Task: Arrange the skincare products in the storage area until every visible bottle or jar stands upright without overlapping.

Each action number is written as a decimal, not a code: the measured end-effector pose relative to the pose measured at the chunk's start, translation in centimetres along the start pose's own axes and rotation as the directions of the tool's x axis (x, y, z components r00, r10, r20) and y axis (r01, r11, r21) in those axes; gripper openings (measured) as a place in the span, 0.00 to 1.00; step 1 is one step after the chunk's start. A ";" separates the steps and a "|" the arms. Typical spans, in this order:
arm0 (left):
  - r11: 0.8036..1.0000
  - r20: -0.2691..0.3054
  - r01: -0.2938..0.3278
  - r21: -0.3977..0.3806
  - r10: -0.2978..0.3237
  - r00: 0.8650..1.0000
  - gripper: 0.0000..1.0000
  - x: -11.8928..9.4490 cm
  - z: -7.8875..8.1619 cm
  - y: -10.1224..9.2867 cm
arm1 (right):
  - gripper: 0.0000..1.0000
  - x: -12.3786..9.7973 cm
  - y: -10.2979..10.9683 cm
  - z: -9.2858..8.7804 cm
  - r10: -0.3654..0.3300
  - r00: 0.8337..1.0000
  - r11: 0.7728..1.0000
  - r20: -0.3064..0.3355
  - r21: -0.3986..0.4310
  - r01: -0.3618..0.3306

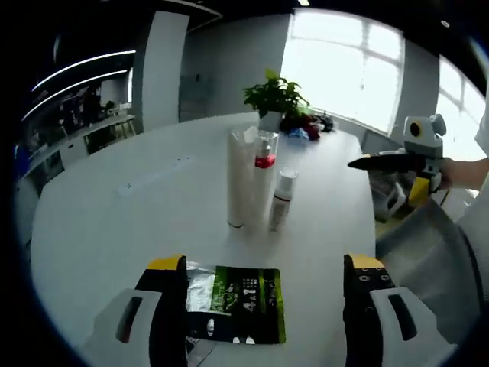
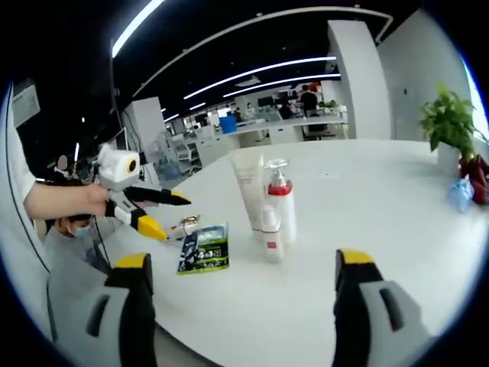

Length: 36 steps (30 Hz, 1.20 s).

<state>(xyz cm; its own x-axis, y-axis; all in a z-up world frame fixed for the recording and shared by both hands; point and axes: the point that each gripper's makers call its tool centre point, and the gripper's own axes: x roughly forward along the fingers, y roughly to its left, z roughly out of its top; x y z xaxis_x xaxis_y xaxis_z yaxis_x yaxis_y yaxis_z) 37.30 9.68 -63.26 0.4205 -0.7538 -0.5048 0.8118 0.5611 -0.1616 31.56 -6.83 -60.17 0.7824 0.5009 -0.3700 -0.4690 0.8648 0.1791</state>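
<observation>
Three skincare containers stand upright in a tight cluster at the centre of both views: a tall white tube, a white pump bottle with a red collar touching its side, and a small white spray bottle with a red label just in front of them. One flat green and black sachet lies on the round white counter; in the left gripper view it sits at the lower centre, between that view's own jaws. Its print is too blurred to read, as are the bottle labels. One small gold-capped item lies beside the sachet in the right gripper view; I cannot tell what it is.

Bare counter surrounds the cluster on every side, and the counter edge curves close by at the lower right of the left gripper view. One potted green plant stands near the far edge, with some red and blue things beside it.

Left tongs are spread wide, holding nothing. Right tongs are also wide and hold nothing.
</observation>
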 end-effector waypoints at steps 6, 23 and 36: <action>0.997 0.005 -0.052 -0.058 0.052 0.999 0.89 -2.1 -2.0 -1.0 | 1.00 -0.4 0.6 -0.2 0.012 1.000 1.000 -0.003 -0.006 -0.012; 0.973 0.026 -0.174 -0.154 0.180 0.983 0.97 -6.1 -4.1 -2.7 | 1.00 -1.9 1.6 -1.0 0.034 0.999 0.999 -0.019 -0.018 -0.035; 0.956 0.019 -0.217 -0.196 0.225 0.974 0.97 -7.4 -5.7 -4.4 | 1.00 -2.9 1.7 -2.0 0.035 0.999 0.999 -0.009 -0.011 -0.035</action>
<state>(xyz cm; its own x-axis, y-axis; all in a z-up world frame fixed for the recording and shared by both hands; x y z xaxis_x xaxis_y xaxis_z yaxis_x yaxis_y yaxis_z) 28.27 14.71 -63.69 0.6000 -0.6150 -0.5117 0.6057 0.7670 -0.2117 27.70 -6.84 -60.61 0.7618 0.5302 -0.3722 -0.5002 0.8466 0.1821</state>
